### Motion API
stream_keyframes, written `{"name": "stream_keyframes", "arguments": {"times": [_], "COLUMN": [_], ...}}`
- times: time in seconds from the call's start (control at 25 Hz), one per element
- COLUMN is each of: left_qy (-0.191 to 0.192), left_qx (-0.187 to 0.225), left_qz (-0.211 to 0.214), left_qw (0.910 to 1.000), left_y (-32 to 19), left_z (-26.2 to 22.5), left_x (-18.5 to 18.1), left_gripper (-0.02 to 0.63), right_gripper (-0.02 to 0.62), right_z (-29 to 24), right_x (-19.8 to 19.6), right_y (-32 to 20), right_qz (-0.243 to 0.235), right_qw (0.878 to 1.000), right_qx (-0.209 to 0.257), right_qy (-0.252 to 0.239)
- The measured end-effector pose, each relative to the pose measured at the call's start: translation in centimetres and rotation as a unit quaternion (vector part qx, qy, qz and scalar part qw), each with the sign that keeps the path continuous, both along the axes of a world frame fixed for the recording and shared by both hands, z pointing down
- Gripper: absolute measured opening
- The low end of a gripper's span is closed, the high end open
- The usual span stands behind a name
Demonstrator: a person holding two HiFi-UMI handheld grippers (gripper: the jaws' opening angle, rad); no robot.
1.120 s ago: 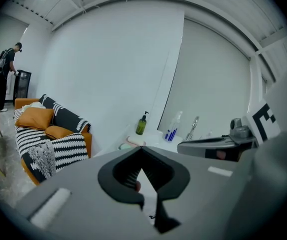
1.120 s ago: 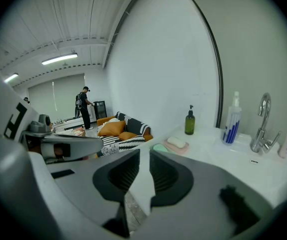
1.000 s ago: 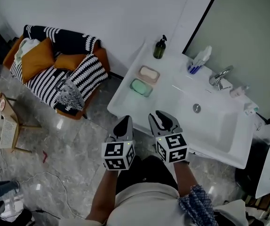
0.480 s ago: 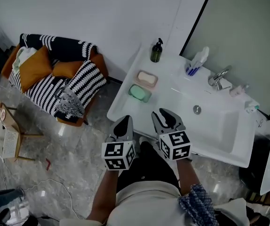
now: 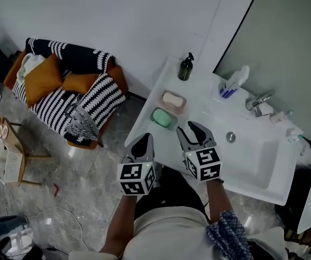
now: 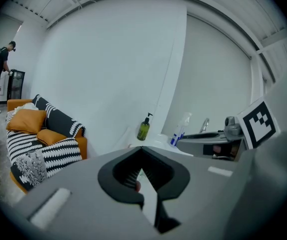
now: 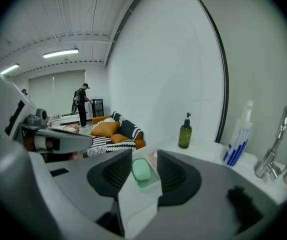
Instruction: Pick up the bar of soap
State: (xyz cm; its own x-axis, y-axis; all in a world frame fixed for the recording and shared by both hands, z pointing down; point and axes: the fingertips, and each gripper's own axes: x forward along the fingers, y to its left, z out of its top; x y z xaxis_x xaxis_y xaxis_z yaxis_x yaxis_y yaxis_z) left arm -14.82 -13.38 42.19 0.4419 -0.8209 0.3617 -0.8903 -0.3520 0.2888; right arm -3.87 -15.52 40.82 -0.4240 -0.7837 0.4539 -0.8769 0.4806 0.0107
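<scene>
Two bars of soap lie in dishes on the white sink counter (image 5: 199,93). The green soap (image 5: 161,116) is the nearer one; the pale pink soap (image 5: 172,98) sits just behind it. My right gripper (image 5: 190,128) hangs over the counter's front edge, right of the green soap and apart from it. Its jaws have just been opening and hold nothing. In the right gripper view the green soap (image 7: 142,171) shows ahead in the gap of the right gripper (image 7: 144,155). My left gripper (image 5: 144,138) is shut and empty, off the counter's left front corner.
A dark green pump bottle (image 5: 186,67) stands at the counter's back. A spray bottle (image 5: 234,81) and a faucet (image 5: 259,101) flank the basin (image 5: 256,161). A striped sofa with orange cushions (image 5: 63,88) stands to the left. A person (image 7: 82,105) stands far off.
Both grippers have moved forward toward the counter. The right one now reaches over its front edge, close to the green soap, and its jaws stand wider apart.
</scene>
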Motion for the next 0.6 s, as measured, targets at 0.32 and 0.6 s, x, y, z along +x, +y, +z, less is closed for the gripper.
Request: {"name": "stream_keyframes", "arguments": {"times": [0.32,0.6], "left_qy": [-0.007,-0.017], "left_qx": [-0.007,-0.017], "left_qz": [-0.01,-0.015], "left_qw": [0.9999,0.9996], "left_y": [-3.4,-5.8], "left_z": [0.2,0.7], "left_x": [0.6,1.7], "left_gripper": [0.006,0.006], "right_gripper": [0.16,0.16], "right_z": [1.5,2.3], "right_x": [1.0,0.8], "right_y": [-3.4,-6.2], "right_qz": [-0.025,-0.088], "right_qw": [0.999,0.993], "right_qx": [-0.016,-0.025], "right_qy": [0.032,0.069]}}
